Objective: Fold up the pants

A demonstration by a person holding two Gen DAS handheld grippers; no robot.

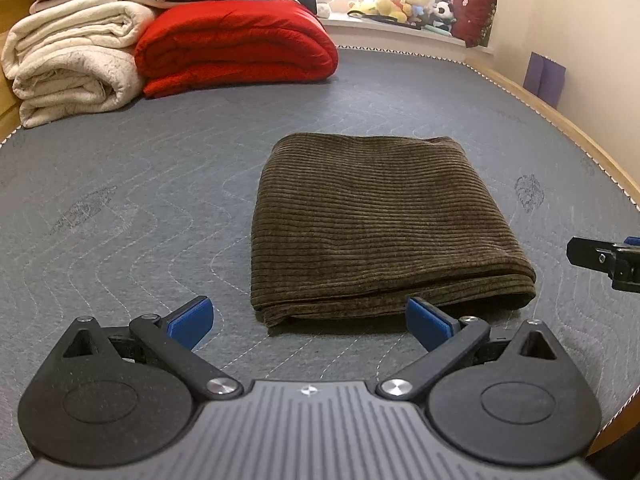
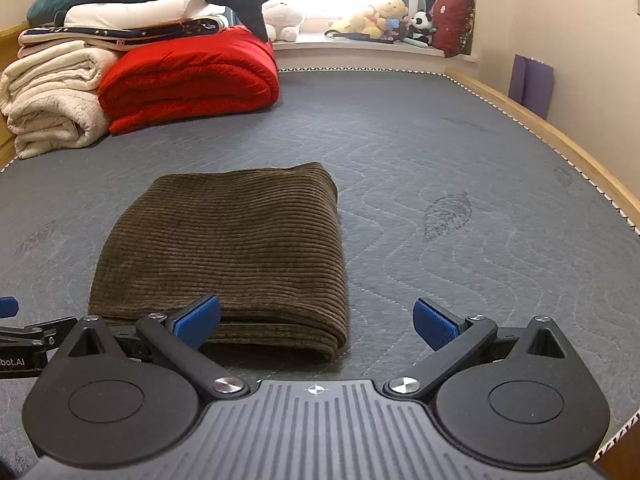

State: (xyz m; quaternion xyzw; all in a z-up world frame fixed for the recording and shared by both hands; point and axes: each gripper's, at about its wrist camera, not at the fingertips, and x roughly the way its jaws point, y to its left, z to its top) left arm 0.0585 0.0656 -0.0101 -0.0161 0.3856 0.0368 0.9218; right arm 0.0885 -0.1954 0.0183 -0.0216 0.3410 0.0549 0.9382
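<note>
The dark olive-brown corduroy pants (image 1: 384, 224) lie on the grey quilted mattress (image 1: 160, 184) as a compact, squarish bundle of several layers; the stacked folded edges face the two grippers, and the upper surface looks smooth with the ribs running evenly across it. No loose leg or waistband shows from either view, so the folding seems essentially finished; at most a small squaring of the near edge could remain, and that is a judgement only.

The left gripper (image 1: 310, 320) sits just short of the bundle's near left corner with its blue pads (image 1: 192, 320) spread wide and nothing between them; the right gripper (image 2: 318, 322) sits at the near right corner, its fingers likewise spread and empty, its left pad in front of the folded edge; whether it touches the cloth cannot be told.

Well apart, at the far end of the mattress, a folded red quilt (image 1: 236, 48) and rolled cream blankets (image 1: 72, 64) lie undisturbed.
</note>
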